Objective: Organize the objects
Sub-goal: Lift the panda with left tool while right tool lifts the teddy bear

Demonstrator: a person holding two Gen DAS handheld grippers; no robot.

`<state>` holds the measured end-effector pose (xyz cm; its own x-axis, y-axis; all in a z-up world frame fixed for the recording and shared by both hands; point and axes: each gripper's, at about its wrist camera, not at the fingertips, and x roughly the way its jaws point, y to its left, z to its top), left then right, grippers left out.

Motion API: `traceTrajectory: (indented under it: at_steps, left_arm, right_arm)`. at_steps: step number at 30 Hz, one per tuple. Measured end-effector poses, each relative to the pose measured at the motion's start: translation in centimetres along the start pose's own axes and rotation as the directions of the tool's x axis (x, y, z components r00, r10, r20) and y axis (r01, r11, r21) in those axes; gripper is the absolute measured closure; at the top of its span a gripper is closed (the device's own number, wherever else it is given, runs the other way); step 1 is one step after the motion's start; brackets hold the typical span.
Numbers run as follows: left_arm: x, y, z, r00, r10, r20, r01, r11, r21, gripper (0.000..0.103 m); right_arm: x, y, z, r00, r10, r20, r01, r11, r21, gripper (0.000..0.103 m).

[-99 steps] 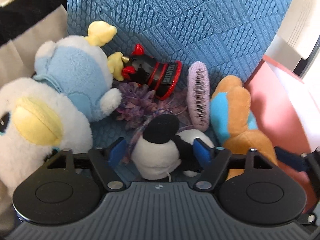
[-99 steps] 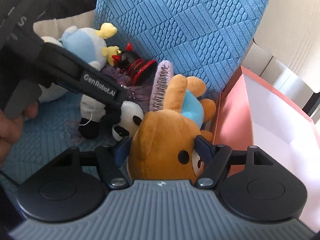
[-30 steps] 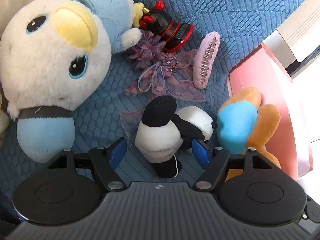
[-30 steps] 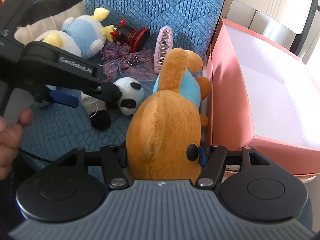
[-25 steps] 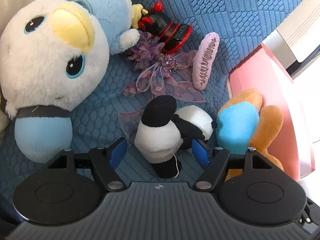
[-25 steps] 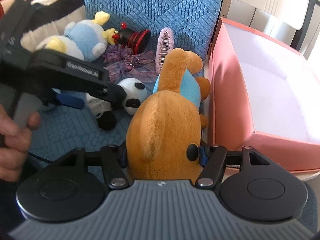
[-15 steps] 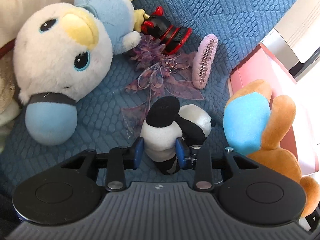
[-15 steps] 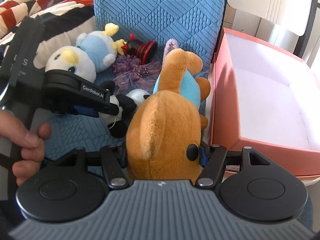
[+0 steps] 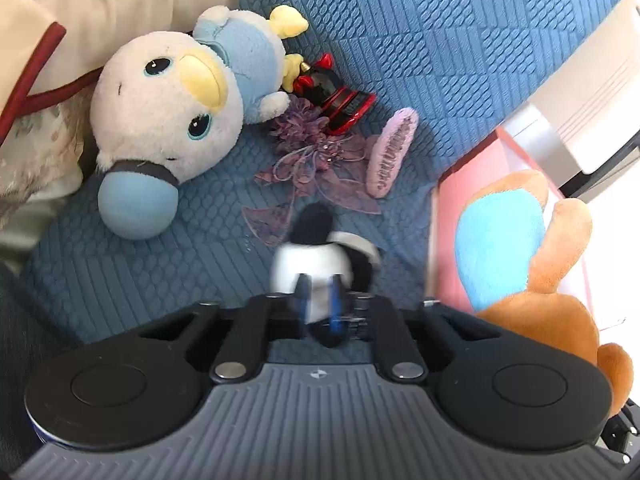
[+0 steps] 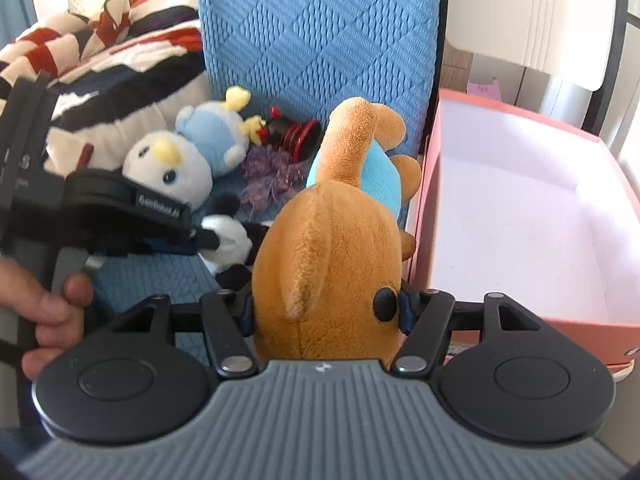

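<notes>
2 soft toys are held above the blue cushion (image 9: 460, 40) — the panda (image 9: 316, 256) pinched tight in the left gripper (image 9: 320, 304), the brown bear (image 10: 328, 248) squeezed between the right gripper's (image 10: 326, 312) half-spread fingers. The bear hangs just beside the pink box (image 10: 520, 216). Behind lie a penguin (image 9: 168, 108), purple ribbon (image 9: 312, 172) and pink hair clip (image 9: 392, 148).

A small black-and-white panda plush (image 9: 316, 258) hangs pinched in the left gripper (image 9: 320, 304), lifted off the blue quilted cushion (image 9: 440, 60). The brown bear plush (image 10: 332, 248) with a light-blue shirt is clamped head-first in the right gripper (image 10: 326, 312), just beside the open pink box (image 10: 520, 216). On the cushion lie a white-and-blue penguin plush (image 9: 172, 108), a purple ribbon flower (image 9: 312, 164), a pink hair clip (image 9: 392, 152) and a red-and-black toy (image 9: 336, 96).
</notes>
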<state>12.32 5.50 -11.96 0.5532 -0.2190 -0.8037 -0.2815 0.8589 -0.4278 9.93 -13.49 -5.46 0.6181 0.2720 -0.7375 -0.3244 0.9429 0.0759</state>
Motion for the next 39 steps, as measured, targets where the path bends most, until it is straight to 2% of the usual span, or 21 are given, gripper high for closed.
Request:
traceTrajectory:
  at_steps: [5,10,14,16,17,18,20,27,29,35,37,39]
  left_arm:
    - [-1.6,-1.0,0.4,0.999,0.015,0.034,-0.016,1.0,0.016,0.094]
    - [-1.6,0.0,-0.2,0.999,-0.022,0.045,0.022,1.0,0.008,0.092]
    - [-0.6,0.8,-1.0,1.0,-0.028,0.015,0.027,0.999,0.02,0.089]
    - [0.0,0.8,-1.4,1.0,0.011,-0.001,-0.011,0.998,0.066,0.07]
    - [0.2,0.8,-1.5,0.999,0.036,-0.001,-0.036,0.995,0.089,0.05]
    - [0.4,0.9,-1.7,0.998,0.063,0.012,-0.064,0.993,0.104,0.038]
    - [0.6,1.3,-2.1,0.994,0.095,0.046,-0.1,0.989,0.108,0.033]
    - [3.6,2.9,-1.3,0.999,0.034,-0.02,-0.033,0.998,0.06,0.033]
    - [4.6,3.1,-1.2,0.999,0.004,-0.042,-0.002,0.998,0.055,0.029]
    - [5.8,2.9,-1.4,0.996,-0.08,-0.038,0.082,0.995,0.053,0.028]
    - [6.0,2.7,-1.4,0.994,-0.098,-0.039,0.1,0.994,0.052,0.03]
    - [5.8,2.6,-1.5,0.994,-0.109,-0.027,0.11,0.993,0.051,0.037]
  right_arm:
    - [-1.1,-1.0,1.1,1.0,0.008,0.027,-0.008,1.0,0.016,0.038]
    - [-1.5,-1.5,1.0,0.999,0.015,0.032,-0.016,1.0,0.016,0.038]
    - [-1.4,-1.5,0.3,0.999,0.014,0.029,-0.015,1.0,0.014,0.038]
    - [-1.4,-1.4,-0.1,1.0,0.013,0.025,-0.014,1.0,0.014,0.038]
    - [-1.3,-1.3,-0.3,1.0,0.014,0.023,-0.014,1.0,0.016,0.038]
    - [-1.2,-1.2,-0.5,1.0,0.014,0.02,-0.014,1.0,0.019,0.038]
    - [-1.0,-1.1,-0.8,1.0,0.011,0.017,-0.012,1.0,0.025,0.038]
    - [-0.4,-0.4,-1.4,1.0,0.006,0.004,-0.006,1.0,0.028,0.037]
    - [-0.2,-0.2,-1.5,1.0,0.006,-0.001,-0.006,1.0,0.028,0.037]
    - [0.5,0.1,-1.8,1.0,-0.001,-0.023,0.001,1.0,0.02,0.037]
    - [0.7,0.2,-1.8,1.0,0.0,-0.027,0.0,1.0,0.023,0.037]
    - [0.8,0.3,-1.9,1.0,0.003,-0.03,-0.002,1.0,0.026,0.037]
